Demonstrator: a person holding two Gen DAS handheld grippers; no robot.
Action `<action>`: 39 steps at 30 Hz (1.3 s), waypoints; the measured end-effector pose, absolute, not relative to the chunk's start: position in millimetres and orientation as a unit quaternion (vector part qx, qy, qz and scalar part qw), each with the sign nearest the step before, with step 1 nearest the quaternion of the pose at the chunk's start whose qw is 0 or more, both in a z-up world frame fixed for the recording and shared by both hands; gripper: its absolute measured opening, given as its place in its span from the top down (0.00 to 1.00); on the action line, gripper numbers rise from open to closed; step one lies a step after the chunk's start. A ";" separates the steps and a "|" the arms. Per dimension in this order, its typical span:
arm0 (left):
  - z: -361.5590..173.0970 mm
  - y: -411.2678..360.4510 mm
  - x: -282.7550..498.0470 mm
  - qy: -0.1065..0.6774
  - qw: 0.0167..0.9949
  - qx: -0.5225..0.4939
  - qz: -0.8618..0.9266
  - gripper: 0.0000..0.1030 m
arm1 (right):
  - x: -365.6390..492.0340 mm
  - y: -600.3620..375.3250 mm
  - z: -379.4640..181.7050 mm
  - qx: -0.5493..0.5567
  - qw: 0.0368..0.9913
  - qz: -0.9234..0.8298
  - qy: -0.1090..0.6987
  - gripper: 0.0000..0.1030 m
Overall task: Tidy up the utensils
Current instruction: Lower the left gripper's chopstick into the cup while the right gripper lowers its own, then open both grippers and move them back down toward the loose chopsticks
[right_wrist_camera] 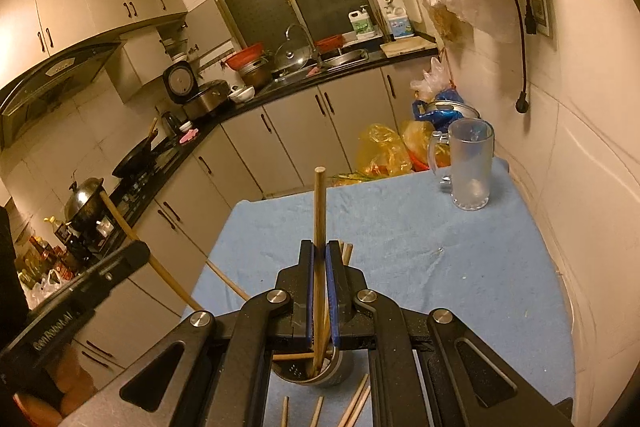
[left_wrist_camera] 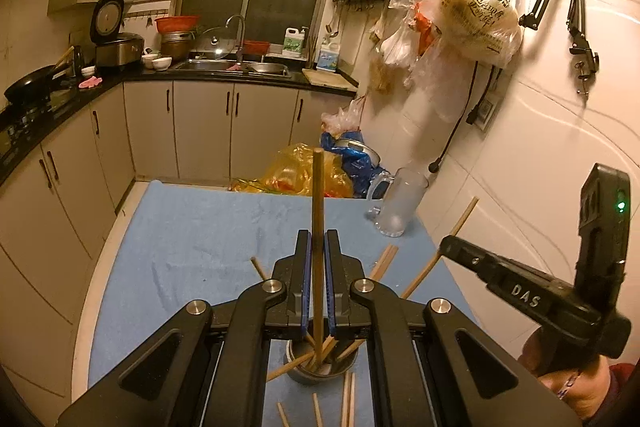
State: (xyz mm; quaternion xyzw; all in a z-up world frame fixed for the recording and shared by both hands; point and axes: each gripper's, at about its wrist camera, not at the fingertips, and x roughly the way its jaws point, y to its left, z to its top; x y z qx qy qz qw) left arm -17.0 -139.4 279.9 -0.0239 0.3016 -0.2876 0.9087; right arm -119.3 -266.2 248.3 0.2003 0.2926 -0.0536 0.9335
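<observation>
Above the metal holder (left_wrist_camera: 324,367), both grippers (left_wrist_camera: 318,259) (right_wrist_camera: 320,267) pinching slim wooden chopsticks (left_wrist_camera: 319,211) upright.

The metal holder (left_wrist_camera: 320,367) stands on the towel (left_wrist_camera: 208,227) at its near edge, with several chopsticks (left_wrist_camera: 334,347) leaning inside it. Nearer than the holder, loose chopsticks (left_wrist_camera: 347,403) lie on the towel. Directly above the holder, each gripper pinches one upright chopstick (left_wrist_camera: 318,227). Far beyond the holder to its right, at the towel's far corner by the wall, stands the glass mug (right_wrist_camera: 470,167); plastic bags (right_wrist_camera: 384,151) sit behind the towel.
</observation>
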 end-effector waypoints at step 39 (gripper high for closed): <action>248.9 -127.9 1.5 0.323 0.916 -0.005 -0.240 0.81 | -143.0 -290.4 207.5 0.244 0.901 -0.077 0.351 0.86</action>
